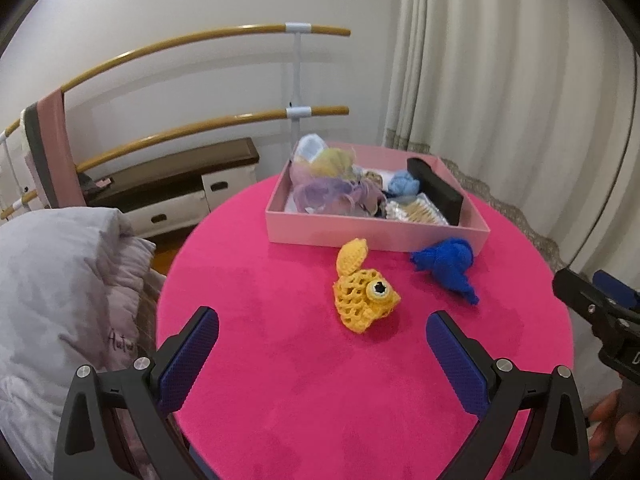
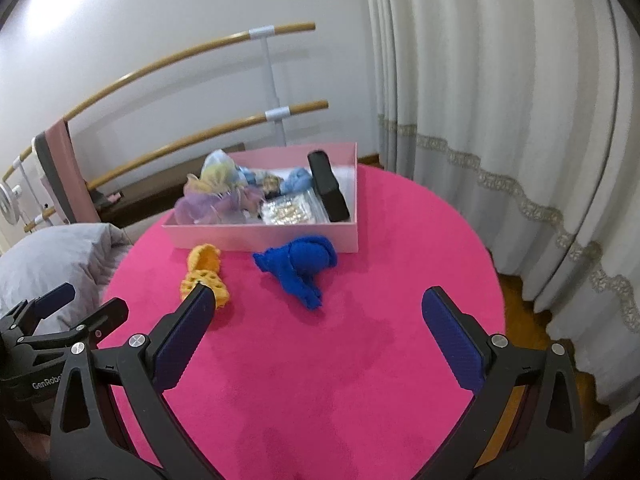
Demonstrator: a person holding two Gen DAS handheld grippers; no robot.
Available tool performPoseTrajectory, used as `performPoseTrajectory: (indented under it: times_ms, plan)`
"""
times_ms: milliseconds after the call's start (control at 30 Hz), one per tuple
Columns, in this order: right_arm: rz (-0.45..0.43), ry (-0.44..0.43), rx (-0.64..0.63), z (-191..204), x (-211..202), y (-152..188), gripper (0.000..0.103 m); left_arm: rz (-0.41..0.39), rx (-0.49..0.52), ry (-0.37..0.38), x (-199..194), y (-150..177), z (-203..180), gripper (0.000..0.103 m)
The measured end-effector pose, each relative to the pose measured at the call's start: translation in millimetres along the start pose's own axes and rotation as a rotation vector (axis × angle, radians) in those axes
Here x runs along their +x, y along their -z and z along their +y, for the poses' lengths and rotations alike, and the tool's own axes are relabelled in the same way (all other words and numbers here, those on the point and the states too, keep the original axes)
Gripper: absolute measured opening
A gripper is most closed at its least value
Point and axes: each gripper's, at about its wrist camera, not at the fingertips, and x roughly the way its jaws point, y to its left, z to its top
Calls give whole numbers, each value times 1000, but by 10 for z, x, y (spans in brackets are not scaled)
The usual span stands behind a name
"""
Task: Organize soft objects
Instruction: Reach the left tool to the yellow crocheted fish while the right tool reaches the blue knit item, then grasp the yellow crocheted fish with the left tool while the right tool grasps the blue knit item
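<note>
A yellow crocheted fish [image 1: 366, 290] lies on the round pink table [image 1: 280, 380], just in front of a pink box [image 1: 376, 236]. A blue crocheted toy [image 1: 448, 266] lies to its right. My left gripper [image 1: 322, 332] is open and empty, a short way before the fish. In the right wrist view the blue toy [image 2: 298, 268] lies ahead of my open, empty right gripper [image 2: 316, 306]; the fish [image 2: 204, 276] is partly hidden behind its left finger [image 2: 188, 328]. The pink box [image 2: 264, 236] holds pastel soft items and a black case [image 2: 328, 186].
A grey padded cloth [image 1: 60, 300] lies left of the table. Wooden ballet bars [image 1: 200, 46] and a low bench [image 1: 172, 176] stand behind. White curtains [image 2: 500, 120] hang at the right. The right gripper's body [image 1: 600, 312] shows at the left view's right edge.
</note>
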Motion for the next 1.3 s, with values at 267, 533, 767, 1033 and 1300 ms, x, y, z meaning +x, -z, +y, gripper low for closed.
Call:
performPoseTrajectory:
  times_ms: [267,533,767,1033,1300]
  plan:
    - [58,2,11,-54,389,-28,103,72,15,14,758,-118,-98,103]
    - [97,3,21,-60,676,-58,103,144,33,-35,1552,-145,-182,103]
    - [139,-21,10,34,1010,-98,103,183,19,32,1956,-162,-165,80]
    - [179,-35,15,151,1415,-144,103,166,27,78,1997,-272,-14,37]
    - [202,-10,32,180,1694,-69,87,128,19,71,1954,-185,4,36]
